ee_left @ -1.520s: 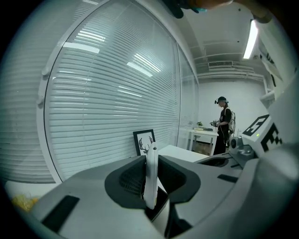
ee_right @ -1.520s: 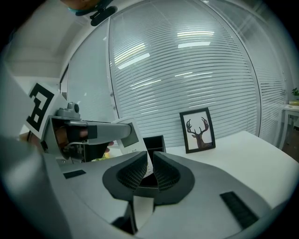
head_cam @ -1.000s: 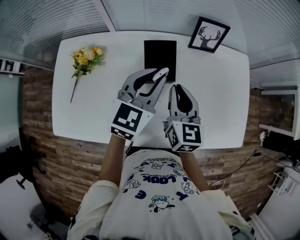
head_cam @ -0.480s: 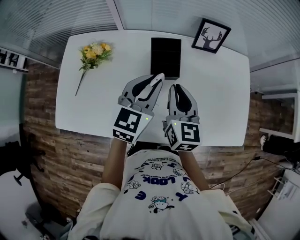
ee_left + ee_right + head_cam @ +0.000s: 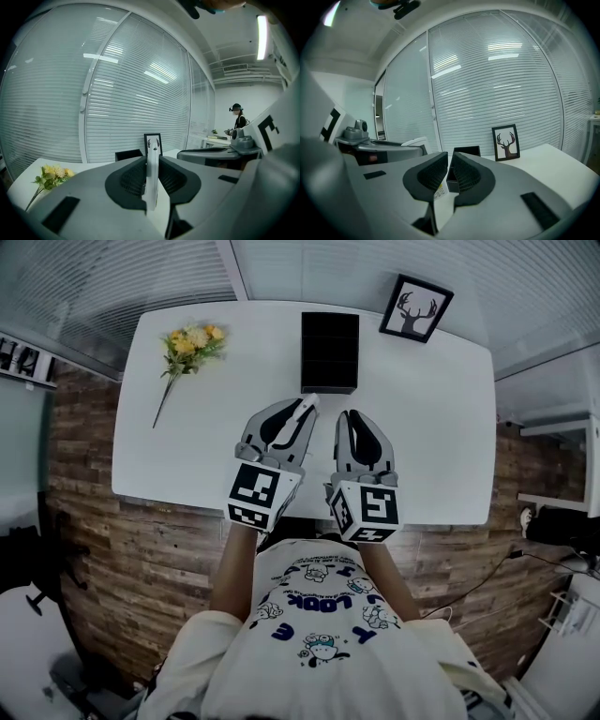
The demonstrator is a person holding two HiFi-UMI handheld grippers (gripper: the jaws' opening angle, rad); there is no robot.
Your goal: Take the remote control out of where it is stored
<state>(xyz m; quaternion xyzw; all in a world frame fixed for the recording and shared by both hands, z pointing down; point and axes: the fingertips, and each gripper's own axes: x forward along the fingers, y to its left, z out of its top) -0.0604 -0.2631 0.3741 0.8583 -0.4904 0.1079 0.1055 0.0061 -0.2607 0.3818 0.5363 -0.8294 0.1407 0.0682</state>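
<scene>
only "look", shirt (image 5: 319,629) behind left hand-held gripper (image 5: 298,411)

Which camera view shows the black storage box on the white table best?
The head view: it looks down on the whole black box, its open compartments plain. The left gripper view shows only its top edge beyond the left claw; the right gripper view shows it partly hidden behind the right claw.

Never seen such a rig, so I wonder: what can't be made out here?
Remote: buttons unseen, edge-on in the left tongs, left gripper view; tiny in head view.
Box: inside too dark, head view.
Flowers: stem ends behind the tongs, left gripper view.
</scene>
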